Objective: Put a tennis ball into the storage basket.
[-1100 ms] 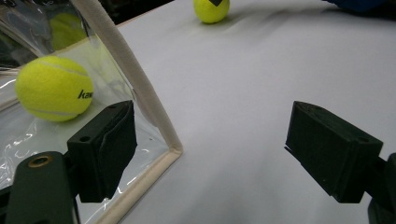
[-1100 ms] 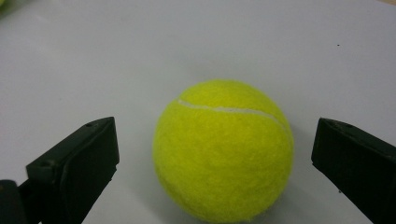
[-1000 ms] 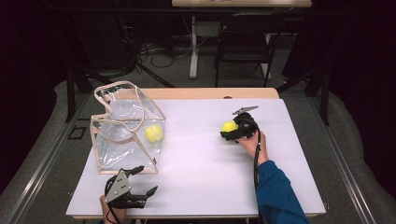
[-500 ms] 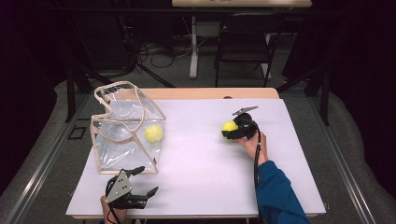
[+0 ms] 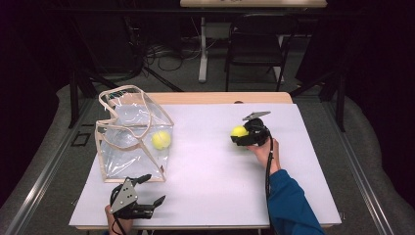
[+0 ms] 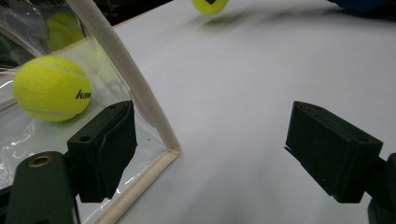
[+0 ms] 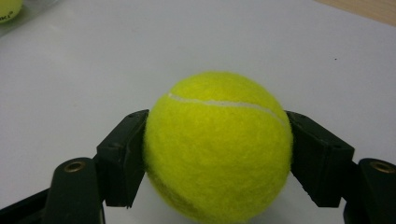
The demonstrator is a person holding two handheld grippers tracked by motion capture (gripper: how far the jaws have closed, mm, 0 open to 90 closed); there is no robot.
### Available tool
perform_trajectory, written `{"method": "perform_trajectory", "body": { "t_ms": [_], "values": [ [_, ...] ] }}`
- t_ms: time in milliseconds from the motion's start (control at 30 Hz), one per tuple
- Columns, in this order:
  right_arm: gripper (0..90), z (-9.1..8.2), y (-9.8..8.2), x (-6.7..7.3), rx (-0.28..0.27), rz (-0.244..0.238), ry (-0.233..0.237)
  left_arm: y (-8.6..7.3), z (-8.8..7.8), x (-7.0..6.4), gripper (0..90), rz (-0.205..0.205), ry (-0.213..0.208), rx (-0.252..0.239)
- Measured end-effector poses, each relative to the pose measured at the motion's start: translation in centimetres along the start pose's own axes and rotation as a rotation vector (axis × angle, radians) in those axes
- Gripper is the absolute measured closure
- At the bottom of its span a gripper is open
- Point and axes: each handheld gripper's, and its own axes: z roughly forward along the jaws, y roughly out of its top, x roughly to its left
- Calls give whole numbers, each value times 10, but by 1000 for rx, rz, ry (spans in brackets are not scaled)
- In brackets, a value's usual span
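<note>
High view overlooks the table (image 5: 215,181); both close gripper views share its white top.

We see a bright yellow-green tennis ball (image 7: 218,147) with one white seam curving across its top, set between black fingers (image 7: 122,158) of the right gripper (image 5: 240,137). The counter (image 5: 210,161) under it is plain white with a pale wood edge. Left of that ball, a clear bag (image 5: 132,134) trimmed in cream holds a second yellow ball (image 6: 51,88) bearing black lettering. The sleeve (image 5: 291,205) is blue.
</note>
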Motion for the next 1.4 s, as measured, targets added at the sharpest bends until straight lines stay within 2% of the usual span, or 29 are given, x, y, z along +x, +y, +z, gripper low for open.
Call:
{"method": "perform_trajectory", "body": {
  "t_ms": [733,1400],
  "values": [
    [266,-21,11,16,-37,-78,-1,0,-1,0,159,-3,5,-5],
    [266,-33,22,26,-54,-108,-2,0,-1,0,159,-4,3,-4]
  ]
}}
